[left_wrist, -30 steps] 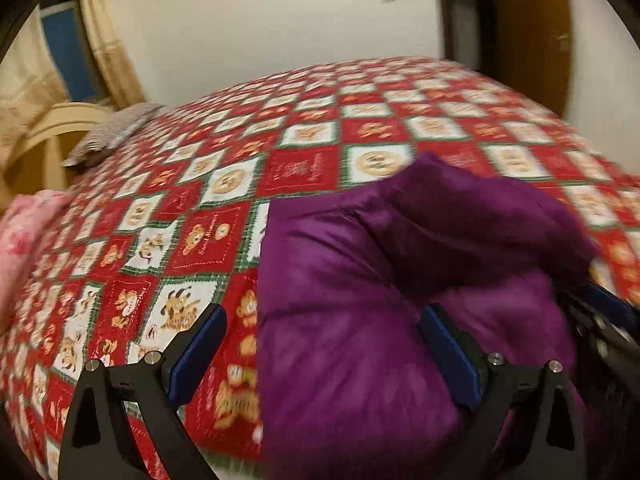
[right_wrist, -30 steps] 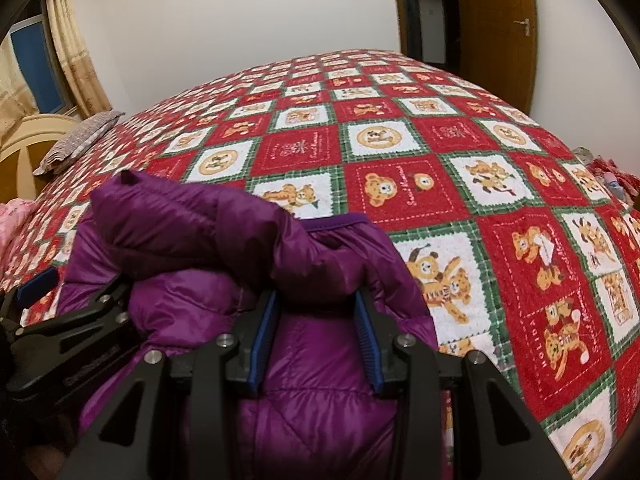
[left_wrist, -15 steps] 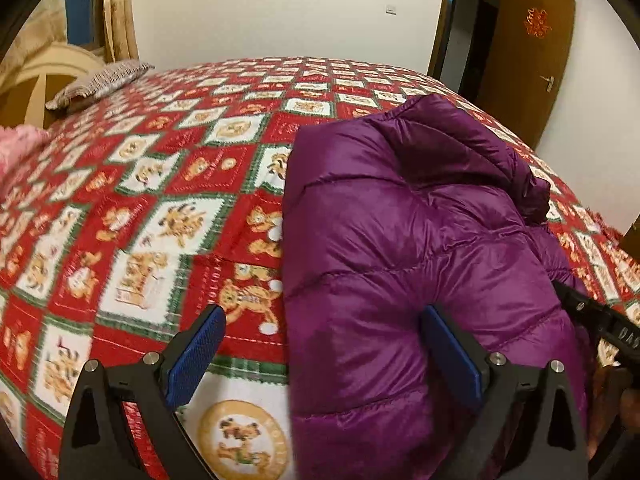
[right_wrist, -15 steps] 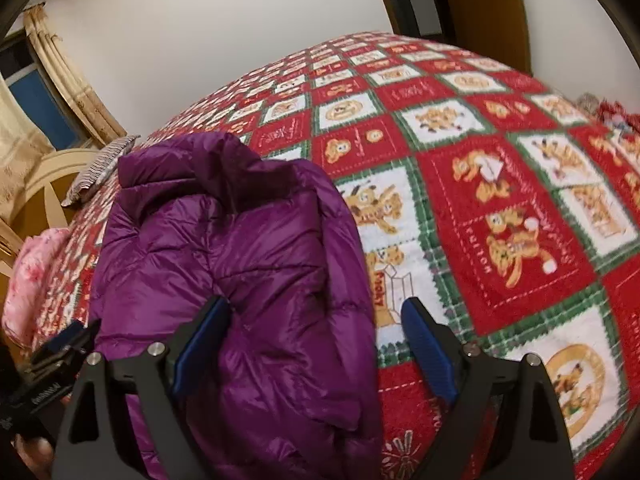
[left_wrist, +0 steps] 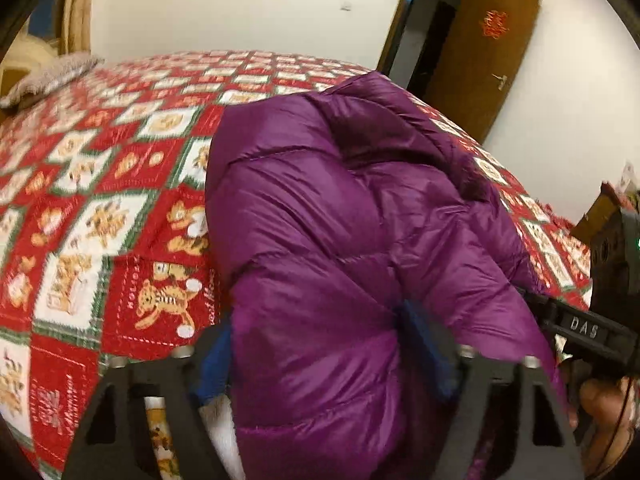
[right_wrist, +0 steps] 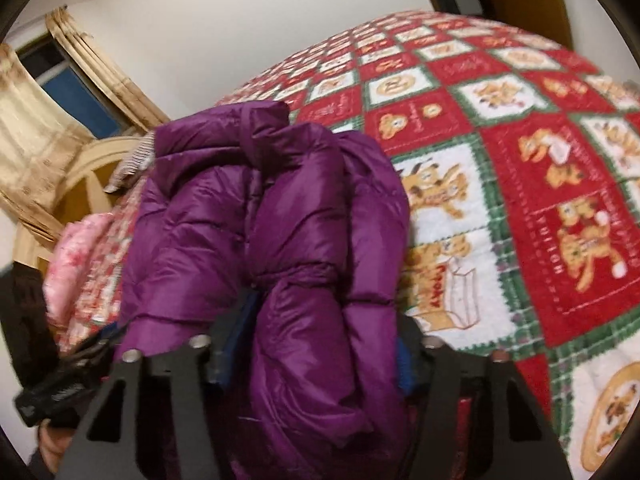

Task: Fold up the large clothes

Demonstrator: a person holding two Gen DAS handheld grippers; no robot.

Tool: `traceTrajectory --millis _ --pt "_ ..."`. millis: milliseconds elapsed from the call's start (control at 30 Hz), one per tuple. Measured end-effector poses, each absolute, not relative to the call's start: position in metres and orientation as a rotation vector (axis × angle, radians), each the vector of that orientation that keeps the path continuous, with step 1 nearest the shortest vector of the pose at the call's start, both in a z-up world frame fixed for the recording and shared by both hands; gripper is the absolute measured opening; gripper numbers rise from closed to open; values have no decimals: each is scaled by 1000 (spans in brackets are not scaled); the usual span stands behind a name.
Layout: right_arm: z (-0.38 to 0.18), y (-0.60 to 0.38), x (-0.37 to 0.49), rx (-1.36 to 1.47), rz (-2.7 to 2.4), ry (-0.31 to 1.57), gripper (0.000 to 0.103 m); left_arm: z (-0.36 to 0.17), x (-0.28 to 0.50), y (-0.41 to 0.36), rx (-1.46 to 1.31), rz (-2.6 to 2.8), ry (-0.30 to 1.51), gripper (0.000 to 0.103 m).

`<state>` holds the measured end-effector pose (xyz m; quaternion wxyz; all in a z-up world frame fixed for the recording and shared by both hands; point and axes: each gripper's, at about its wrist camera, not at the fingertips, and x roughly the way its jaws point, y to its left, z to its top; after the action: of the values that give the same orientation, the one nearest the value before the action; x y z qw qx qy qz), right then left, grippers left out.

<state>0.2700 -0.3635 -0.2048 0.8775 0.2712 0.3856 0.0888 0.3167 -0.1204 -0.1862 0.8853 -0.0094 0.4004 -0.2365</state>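
One purple down jacket [left_wrist: 344, 240], already bundled into a thick, narrow stack, lying at the near edge of the bed on the red-and-green teddy-bear quilt [left_wrist: 100, 216]. Quilted nylon shell, glossy, puffed with air. Expect it to be light and very soft, with no stiffness to hold a crease. It will likely spring open when you let go. The shell looks slick, so layers may slide over each other.

Where to take hold: your left gripper [left_wrist: 324, 352] has the near end of the bundle between its blue pads, jaws at a middling gap and pressing into the puffy fabric on both sides. Your right gripper [right_wrist: 316, 348] does the same on the same near end (seen from the other side), jaws closed in on a fat roll just below a stitched seam. Both grips look snug rather than crushing. Grab through all the layers at a seam line, not a single outer panel, or I'd expect the top layer to peel away alone.

Outward: collar or hood end [right_wrist: 240, 120] points away from you, toward the middle of the bed. A grey striped pillow [left_wrist: 48, 76] sits at the headboard end, well apart. Pink floral bedding [right_wrist: 76, 256] lies along the far side. Brown door [left_wrist: 480, 56] stands open beyond the bed.
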Motion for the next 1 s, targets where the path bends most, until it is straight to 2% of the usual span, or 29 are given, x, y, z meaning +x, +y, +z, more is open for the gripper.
traceTrajectory --millis 33,67,167,500,1000 --pt "-204 -363 267 573 193 794 36 -179 309 -122 19 -488 797 43" --pt "-200 -362 265 564 195 780 31 -173 304 -121 36 -485 779 37" --pt "-191 -357 254 579 206 753 27 -153 286 -114 70 -464 723 32" --pt "-151 -291 252 530 346 682 25 -91 246 -44 108 -339 595 31" --pt "-139 -194 291 401 503 727 25 -93 235 47 38 -181 600 31"
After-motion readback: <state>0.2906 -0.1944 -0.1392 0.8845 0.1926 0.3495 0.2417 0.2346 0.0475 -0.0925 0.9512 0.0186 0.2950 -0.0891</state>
